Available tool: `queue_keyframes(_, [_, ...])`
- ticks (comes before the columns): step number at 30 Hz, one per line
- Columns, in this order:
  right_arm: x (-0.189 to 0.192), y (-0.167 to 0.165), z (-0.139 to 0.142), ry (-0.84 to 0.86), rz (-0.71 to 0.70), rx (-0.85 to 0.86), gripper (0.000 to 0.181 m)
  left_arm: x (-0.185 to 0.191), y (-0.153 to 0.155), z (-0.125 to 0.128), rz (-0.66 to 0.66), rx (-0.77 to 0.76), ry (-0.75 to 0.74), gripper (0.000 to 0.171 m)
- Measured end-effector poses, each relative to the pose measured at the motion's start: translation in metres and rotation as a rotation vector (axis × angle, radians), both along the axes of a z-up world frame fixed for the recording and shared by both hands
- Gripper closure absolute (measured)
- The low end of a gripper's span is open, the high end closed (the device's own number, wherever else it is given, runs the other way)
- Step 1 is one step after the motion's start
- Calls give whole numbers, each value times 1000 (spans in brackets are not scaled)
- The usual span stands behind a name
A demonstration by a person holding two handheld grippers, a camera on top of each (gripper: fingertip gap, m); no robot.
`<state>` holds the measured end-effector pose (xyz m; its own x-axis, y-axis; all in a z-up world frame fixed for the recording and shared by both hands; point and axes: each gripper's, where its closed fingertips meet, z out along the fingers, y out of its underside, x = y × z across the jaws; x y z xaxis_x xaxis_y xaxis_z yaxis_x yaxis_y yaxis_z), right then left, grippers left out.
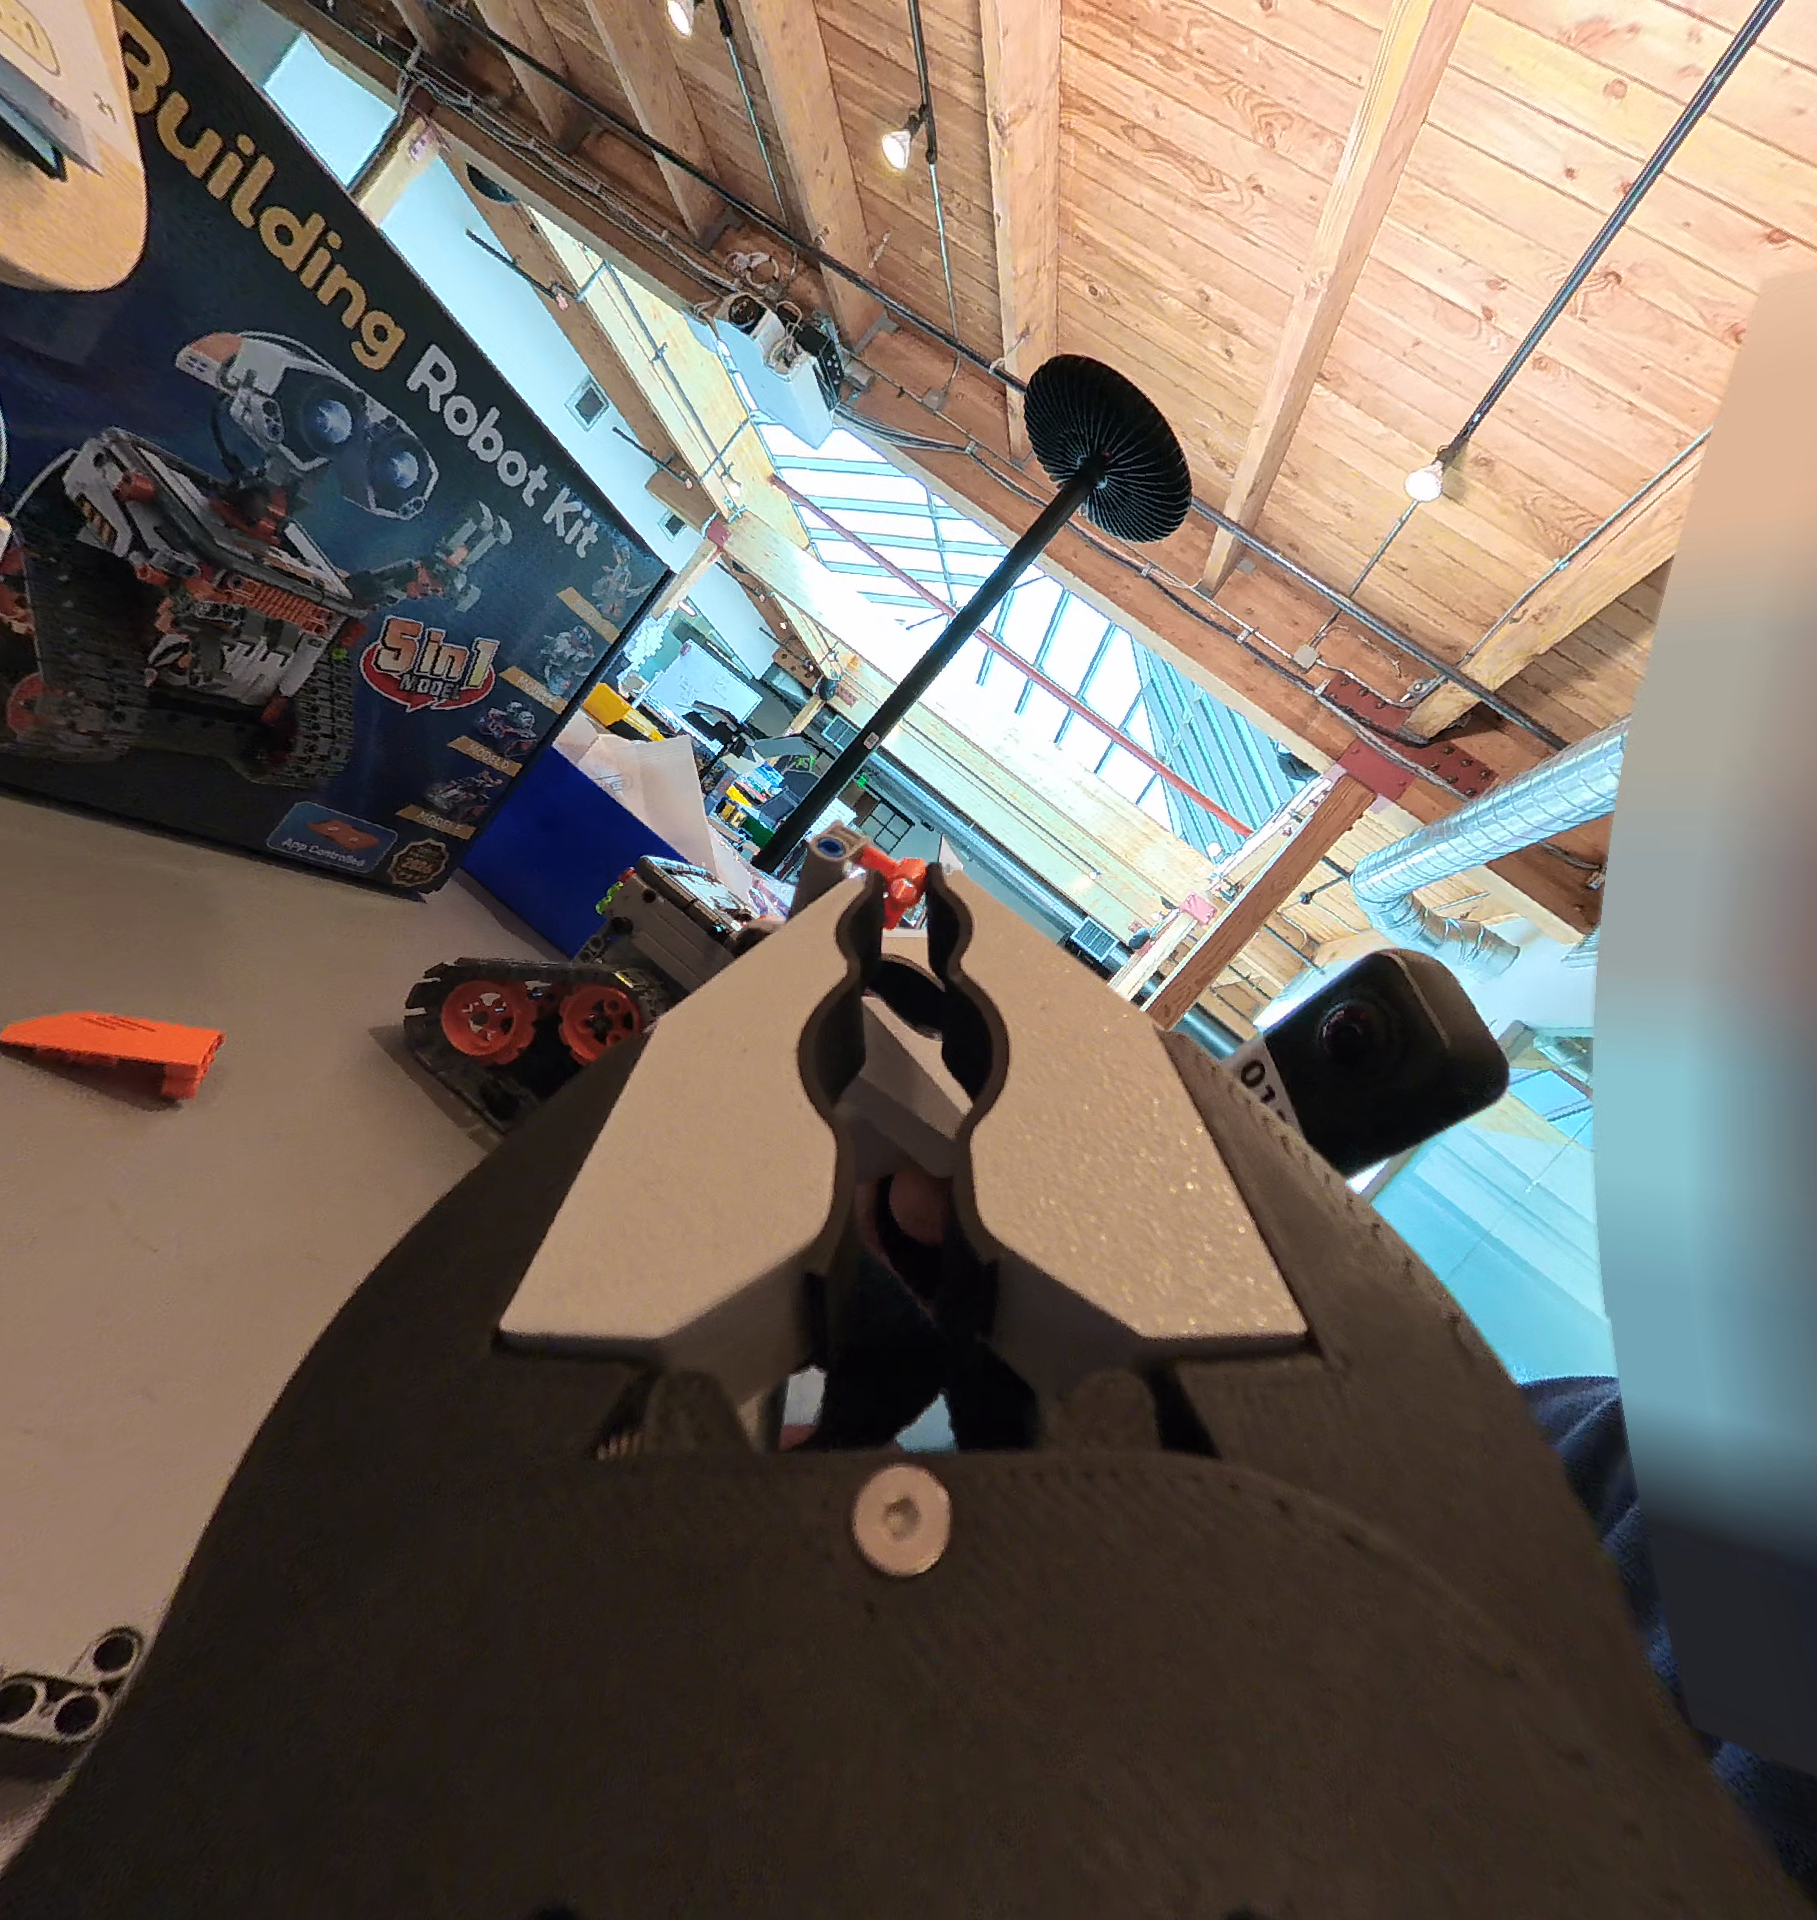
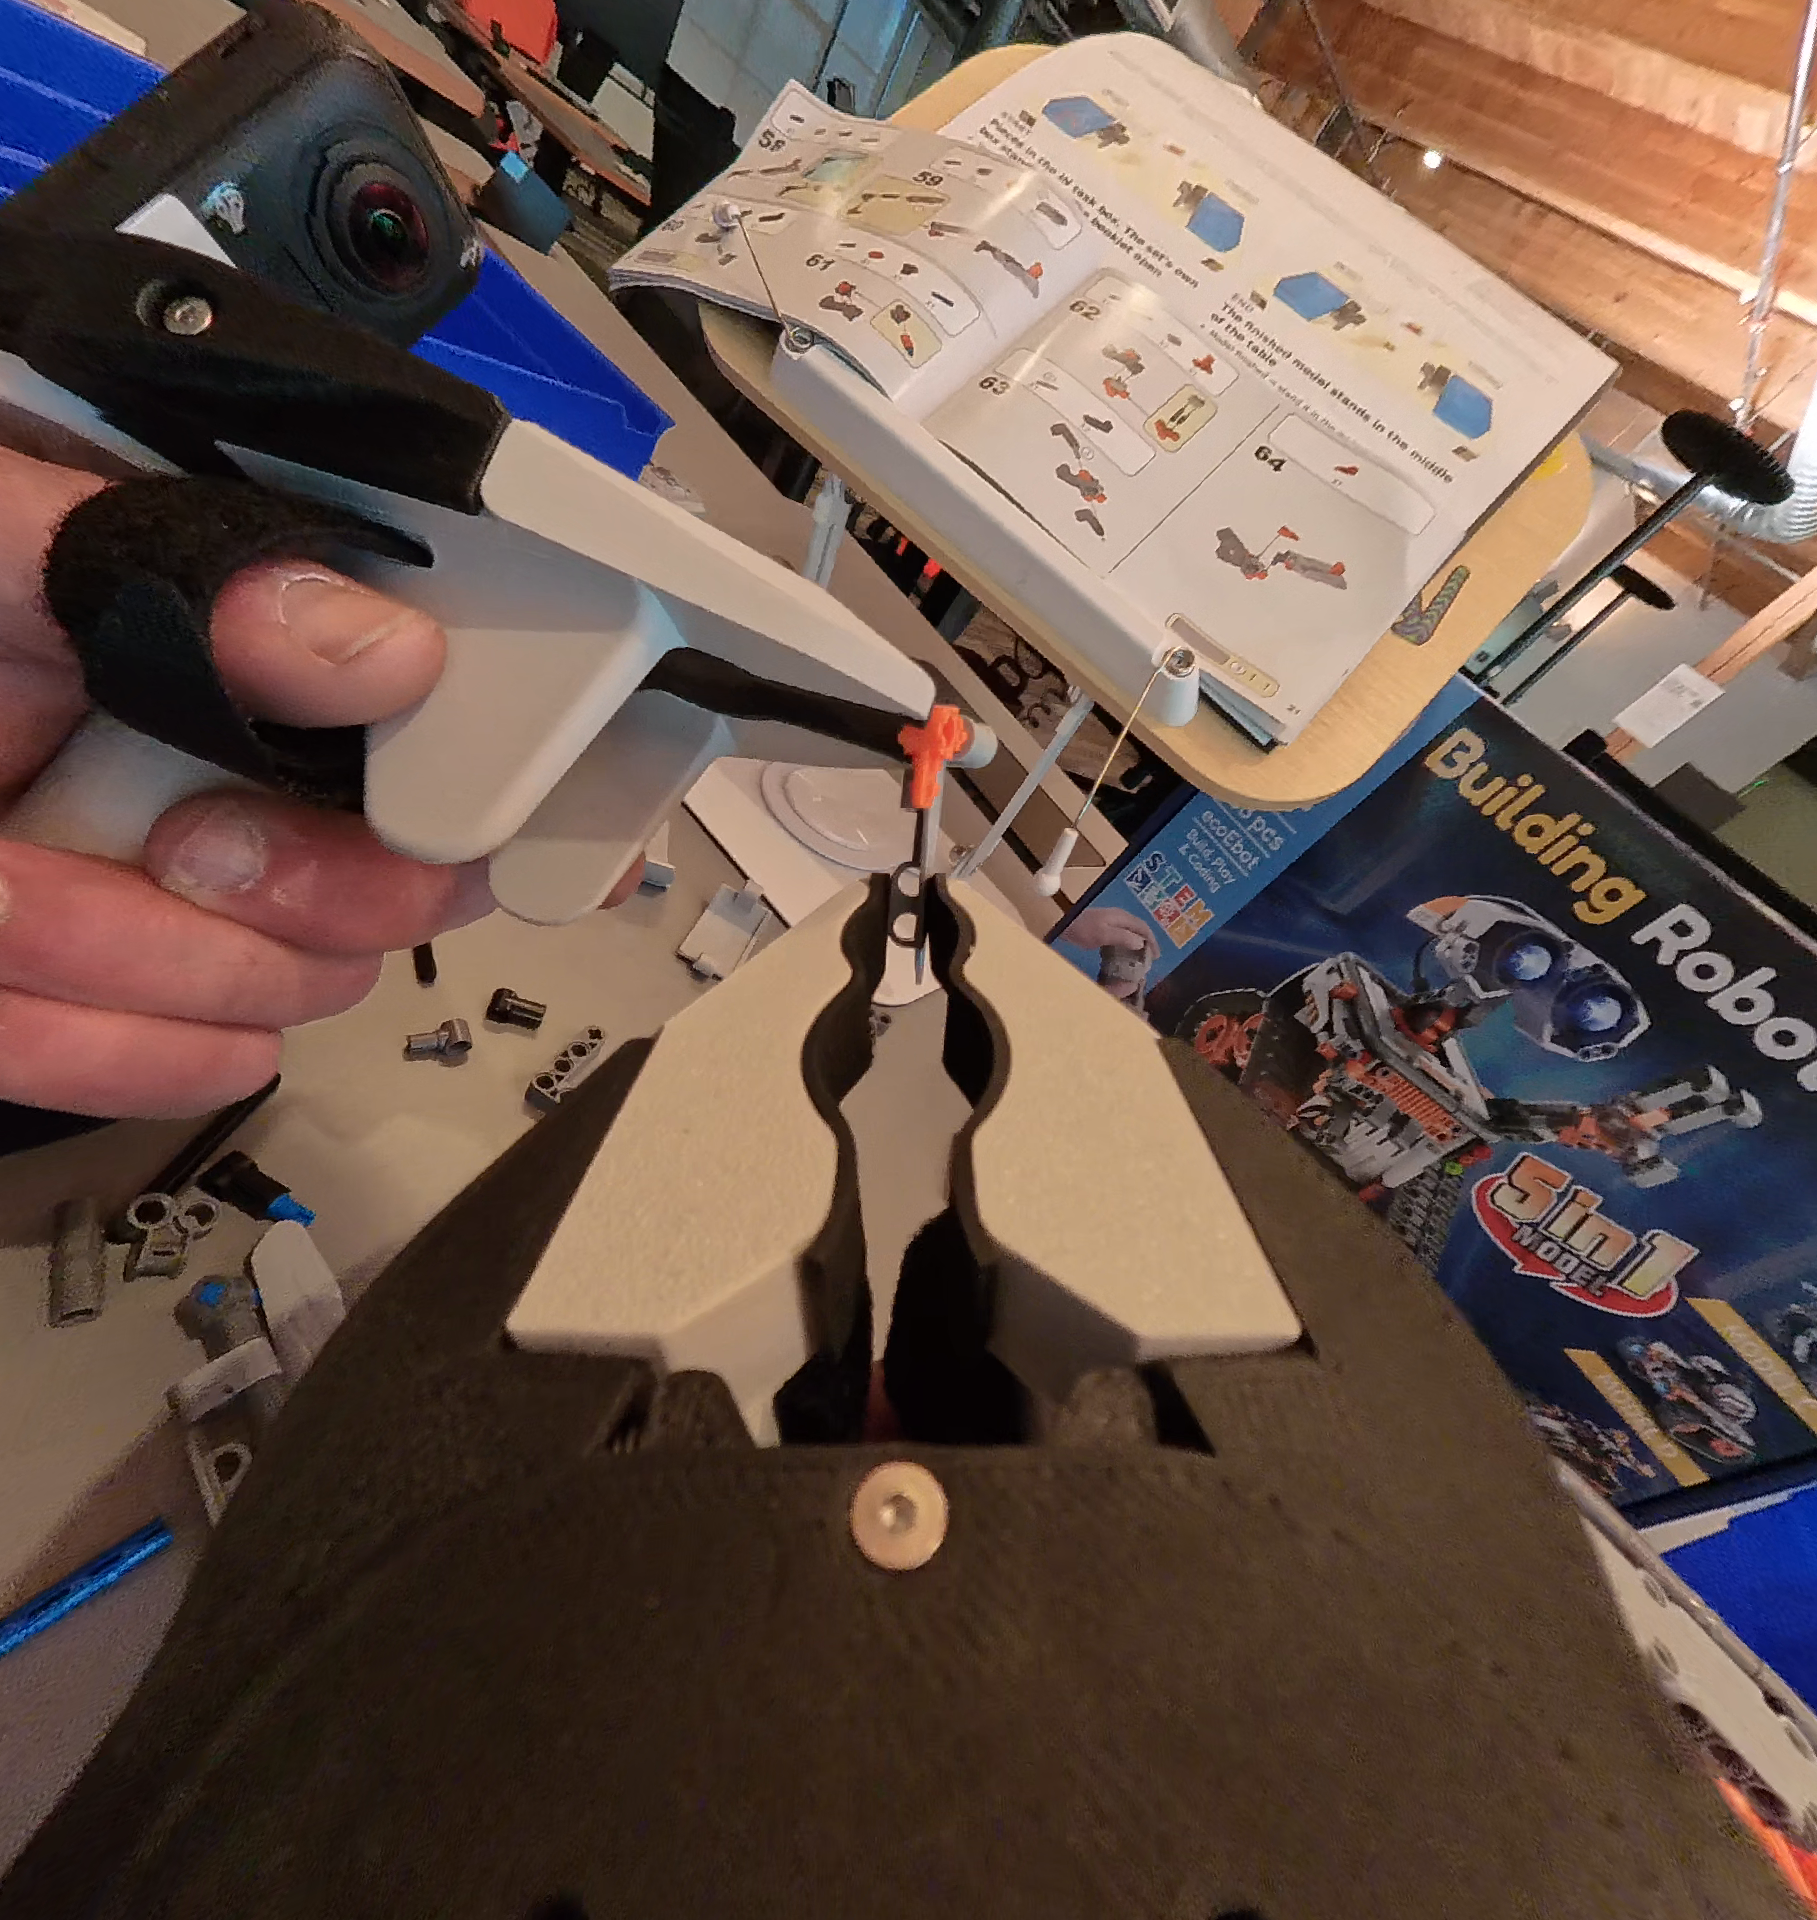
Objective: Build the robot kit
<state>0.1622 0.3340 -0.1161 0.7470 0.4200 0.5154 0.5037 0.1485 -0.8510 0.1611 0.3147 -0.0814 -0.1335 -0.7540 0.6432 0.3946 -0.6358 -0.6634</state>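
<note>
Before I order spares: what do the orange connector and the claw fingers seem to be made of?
The orange connector, held at the left claw's tip, looks like moulded plastic: even colour, smooth, crisp edges. The right claw's fingers look like 3D-printed plastic, probably: matte, grainy grey faces, fine layer lines on the black body.

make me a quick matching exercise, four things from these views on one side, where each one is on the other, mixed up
Things:
1. orange connector
2. orange panel
3. instruction booklet
4. blue axle

Places:
A. open on the tilted stand
B. flat on the table, left of the tracked model
C. on the table at lower left in the right wrist view
D. at the left gripper's fingertips

Pairs: 1-D, 2-B, 3-A, 4-C
</note>
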Motion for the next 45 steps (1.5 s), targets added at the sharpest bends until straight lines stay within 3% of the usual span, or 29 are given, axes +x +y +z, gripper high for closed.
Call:
queue_keyframes(9, [2, -1, 7, -109, -49, 130, 177, -2, -2, 3, -60, -65, -49, 165])
queue_keyframes(29, [1, -7, 12, -237, -18, 292, 177, -8, 1, 2, -175, -166, -110, 166])
queue_keyframes(45, [0, -2, -1, -135, 10, 128, 177, -5, 15, -5, -78, -161, -64, 162])
